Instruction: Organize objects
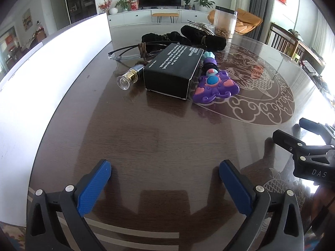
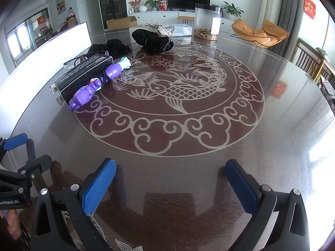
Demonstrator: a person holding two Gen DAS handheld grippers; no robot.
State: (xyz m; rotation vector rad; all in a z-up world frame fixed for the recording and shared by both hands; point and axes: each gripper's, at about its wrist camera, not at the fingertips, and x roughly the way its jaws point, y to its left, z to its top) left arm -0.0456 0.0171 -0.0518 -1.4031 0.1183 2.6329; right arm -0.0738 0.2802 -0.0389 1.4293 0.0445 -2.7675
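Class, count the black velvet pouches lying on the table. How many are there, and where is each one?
2. One pouch lies behind the black box, by the glasses. The other pouch lies farther right, under the sparkly clip, near the clear jar. The box may hide more.

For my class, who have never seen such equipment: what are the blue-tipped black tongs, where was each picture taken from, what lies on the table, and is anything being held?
The tongs are hand-held grippers, one in each of a person's hands, each carrying a wide-angle camera that looks along its fingers. One picture comes from the left gripper, the other from the right gripper. Both are open and hold nothing. On the glossy table with its fish pattern lie a black box, a purple toy, a small glass bottle, clear glasses, black pouches and a clear jar.
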